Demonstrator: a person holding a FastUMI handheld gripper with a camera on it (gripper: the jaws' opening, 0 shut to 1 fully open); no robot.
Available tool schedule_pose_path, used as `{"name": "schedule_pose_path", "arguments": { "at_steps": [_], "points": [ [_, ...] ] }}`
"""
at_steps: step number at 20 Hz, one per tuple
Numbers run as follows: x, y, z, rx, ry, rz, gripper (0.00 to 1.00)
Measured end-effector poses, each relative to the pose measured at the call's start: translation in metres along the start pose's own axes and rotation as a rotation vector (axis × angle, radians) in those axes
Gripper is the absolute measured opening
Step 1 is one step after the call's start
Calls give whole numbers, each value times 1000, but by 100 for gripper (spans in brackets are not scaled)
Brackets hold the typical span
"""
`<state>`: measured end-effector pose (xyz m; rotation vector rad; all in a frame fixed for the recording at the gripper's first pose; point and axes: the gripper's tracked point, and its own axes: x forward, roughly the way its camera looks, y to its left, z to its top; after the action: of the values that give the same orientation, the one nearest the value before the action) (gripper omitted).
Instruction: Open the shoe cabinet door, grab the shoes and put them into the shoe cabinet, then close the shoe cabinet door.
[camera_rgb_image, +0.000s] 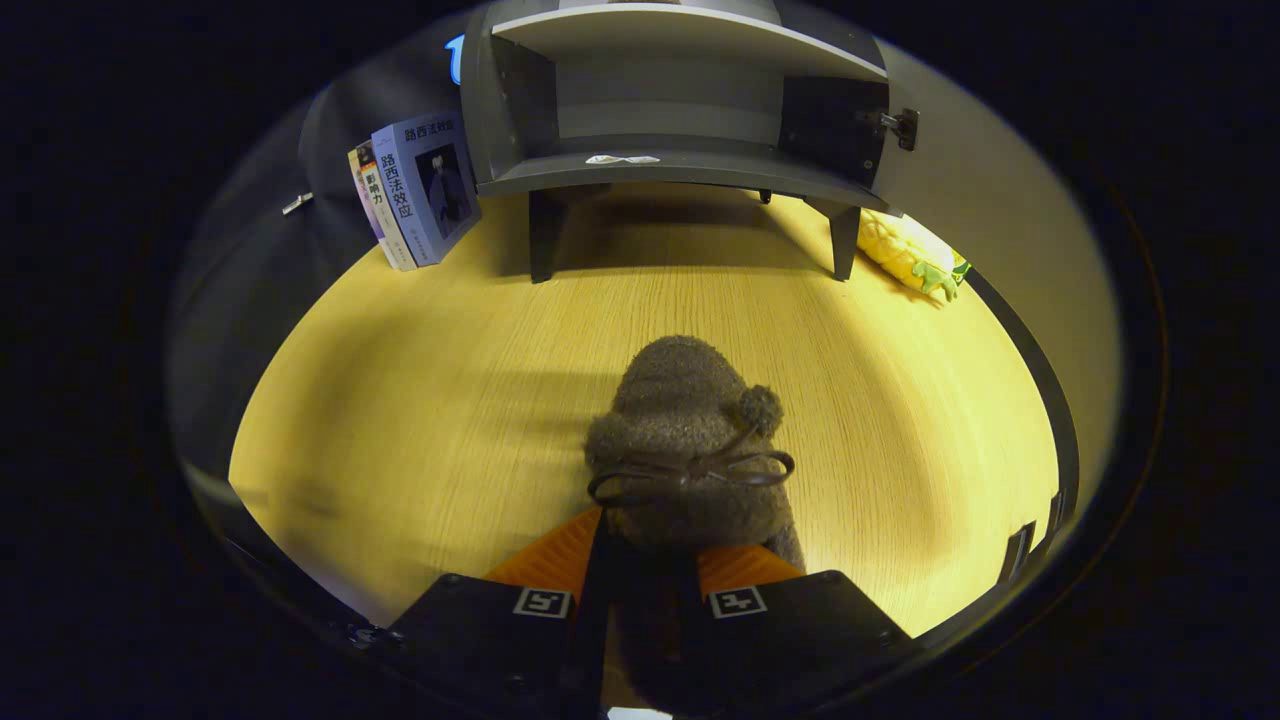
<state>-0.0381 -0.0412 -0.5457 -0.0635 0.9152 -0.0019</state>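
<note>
While claw (648, 545) grips shoe (690, 440), open cabinet (680, 100) beyond, books (415, 190) beside it

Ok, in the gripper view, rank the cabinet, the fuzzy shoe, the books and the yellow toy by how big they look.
Largest to smallest, as they appear:
1. Shoe cabinet, door open
2. Fuzzy shoe, clamped in the jaws, enlarged by nearness
3. Books
4. Yellow toy, partly hidden
True sizes may differ.

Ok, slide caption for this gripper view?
Gripper shut on fuzzy brown shoe above wooden table, facing the open shoe cabinet.
</note>
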Motion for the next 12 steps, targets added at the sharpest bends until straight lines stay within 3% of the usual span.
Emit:
{"name": "schedule_pose_path", "arguments": {
  "at_steps": [12],
  "points": [
    [38, -3, 37, -56, -67, -66, 38]
  ]
}}
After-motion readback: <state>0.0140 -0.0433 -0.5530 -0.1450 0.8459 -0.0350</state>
